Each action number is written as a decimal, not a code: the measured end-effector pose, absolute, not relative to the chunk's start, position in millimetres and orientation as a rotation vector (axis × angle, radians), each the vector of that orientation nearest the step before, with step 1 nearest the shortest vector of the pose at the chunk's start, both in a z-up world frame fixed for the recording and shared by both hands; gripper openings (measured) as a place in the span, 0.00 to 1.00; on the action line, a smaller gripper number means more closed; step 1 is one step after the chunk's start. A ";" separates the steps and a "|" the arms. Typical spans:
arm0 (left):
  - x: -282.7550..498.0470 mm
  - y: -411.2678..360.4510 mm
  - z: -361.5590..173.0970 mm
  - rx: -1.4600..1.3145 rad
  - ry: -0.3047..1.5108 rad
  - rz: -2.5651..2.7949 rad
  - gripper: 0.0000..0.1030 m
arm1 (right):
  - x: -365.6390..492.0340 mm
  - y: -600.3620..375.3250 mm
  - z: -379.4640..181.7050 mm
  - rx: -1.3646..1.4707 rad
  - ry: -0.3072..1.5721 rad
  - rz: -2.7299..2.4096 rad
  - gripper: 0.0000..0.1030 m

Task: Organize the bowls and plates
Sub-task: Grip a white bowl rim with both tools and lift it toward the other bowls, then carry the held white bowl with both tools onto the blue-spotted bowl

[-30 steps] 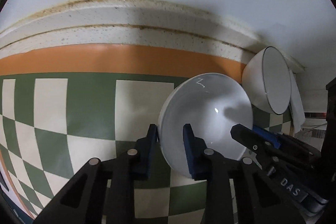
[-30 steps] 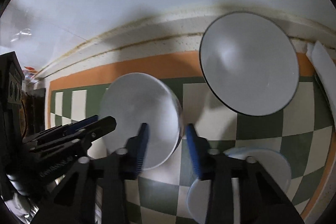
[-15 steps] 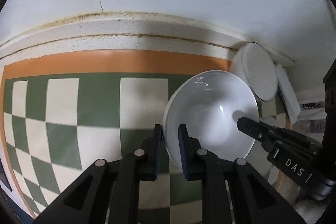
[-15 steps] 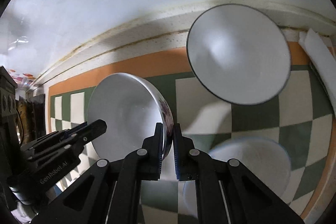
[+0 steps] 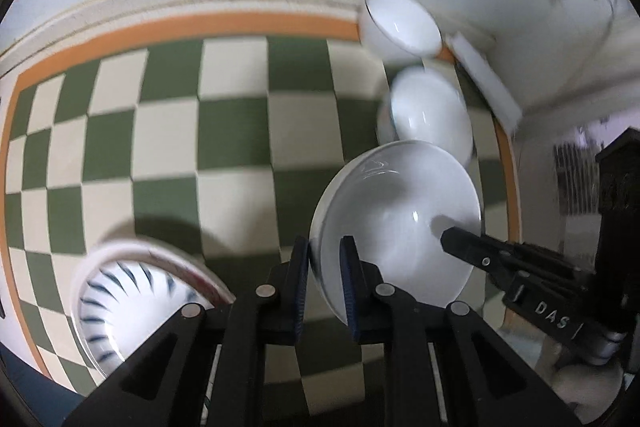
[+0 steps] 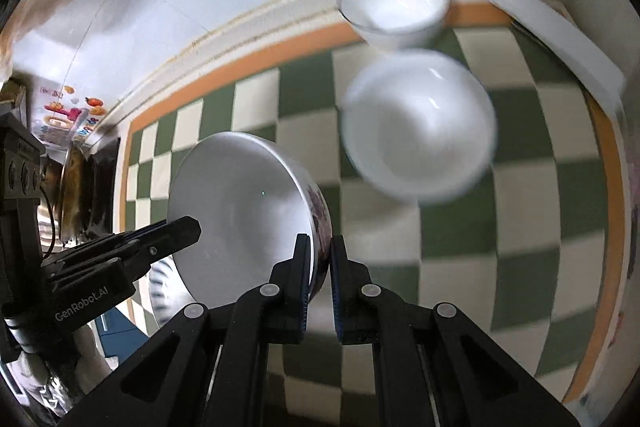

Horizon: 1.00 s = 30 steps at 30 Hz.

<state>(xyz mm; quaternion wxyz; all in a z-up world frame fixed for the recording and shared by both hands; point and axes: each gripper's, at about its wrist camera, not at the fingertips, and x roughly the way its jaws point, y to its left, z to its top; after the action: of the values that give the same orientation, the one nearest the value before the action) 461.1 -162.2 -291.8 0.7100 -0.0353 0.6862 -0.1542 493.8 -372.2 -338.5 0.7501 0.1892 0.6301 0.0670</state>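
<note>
Both grippers carry one white bowl [image 5: 396, 227] with a flowered outside [image 6: 320, 211], tilted above the checked cloth. My left gripper [image 5: 324, 259] is shut on its left rim. My right gripper [image 6: 320, 259] is shut on the opposite rim. The right gripper's fingers [image 5: 480, 259] reach into the left wrist view over the bowl, and the left gripper's fingers [image 6: 160, 243] show in the right wrist view. Beneath and to the left, a blue-striped bowl [image 5: 132, 291] sits in a pink-rimmed dish; it is partly hidden behind the left gripper.
A green and cream checked cloth [image 5: 232, 131] with an orange border covers the table. At the far right stand a white dark-rimmed bowl [image 6: 394, 7] and a wider white bowl [image 6: 420, 123]. A white flat board [image 6: 560, 39] leans by the wall.
Both grippers closed on the bowl's rim and raised it off the cloth, moving back from the wall. The two white bowls now lie farther off, and the striped bowl came into view.
</note>
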 end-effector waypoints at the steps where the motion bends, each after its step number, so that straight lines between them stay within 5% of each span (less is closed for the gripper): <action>1: 454.2 -164.4 -296.4 -0.069 1.534 -0.348 0.13 | 485.4 -375.7 -340.6 0.420 1.383 0.141 0.11; 13: 401.0 -183.2 -353.7 0.018 1.662 -0.359 0.13 | 407.7 -397.5 -407.7 0.480 1.492 0.104 0.11; 30: 401.3 -195.0 -361.7 0.062 1.648 -0.337 0.13 | 412.7 -402.3 -418.1 0.481 1.493 0.115 0.11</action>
<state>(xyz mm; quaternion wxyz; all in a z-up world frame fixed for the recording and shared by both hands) 401.3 -195.0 -361.7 0.6664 0.0276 0.7300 -0.1492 412.7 -402.3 -418.1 0.7064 0.2166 0.6719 0.0515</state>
